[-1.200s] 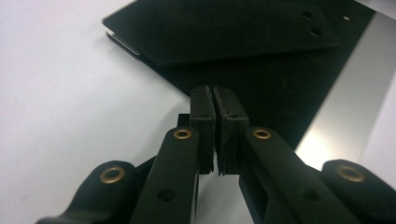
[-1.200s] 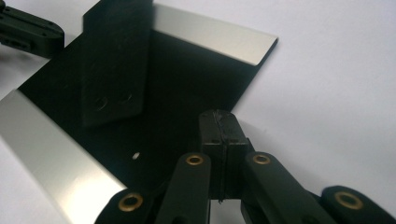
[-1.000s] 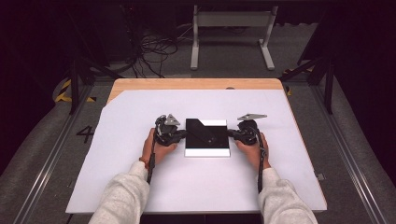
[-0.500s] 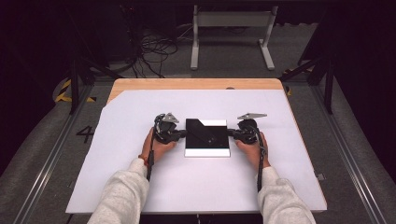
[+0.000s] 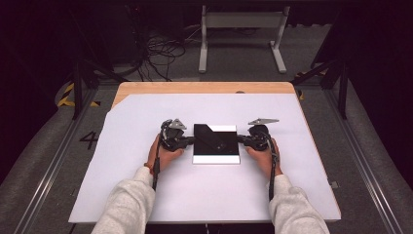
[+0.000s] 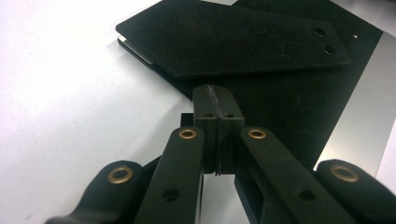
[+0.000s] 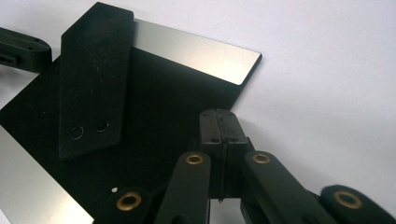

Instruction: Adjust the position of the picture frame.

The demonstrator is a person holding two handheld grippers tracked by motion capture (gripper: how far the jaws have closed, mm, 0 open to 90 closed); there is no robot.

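Note:
A flat square plate (image 5: 216, 144), black in the middle with silvery margins, lies at the centre of the white sheet. A black strip with two holes (image 6: 243, 44) rests on top of it, seen also as the strip (image 7: 93, 79) in the right gripper view. My left gripper (image 5: 191, 141) is at the plate's left edge and my right gripper (image 5: 239, 140) at its right edge. Both point inward at each other. The left gripper (image 6: 215, 100) has its pads pressed together with nothing between them, tips over the black surface. The right gripper (image 7: 219, 126) is likewise shut at the plate's edge.
The white sheet (image 5: 146, 195) covers most of a wooden table (image 5: 195, 87). Beyond the table's far edge stand a white metal frame (image 5: 241, 29) and loose cables (image 5: 160, 48) on the floor. Rails run along both sides of the table.

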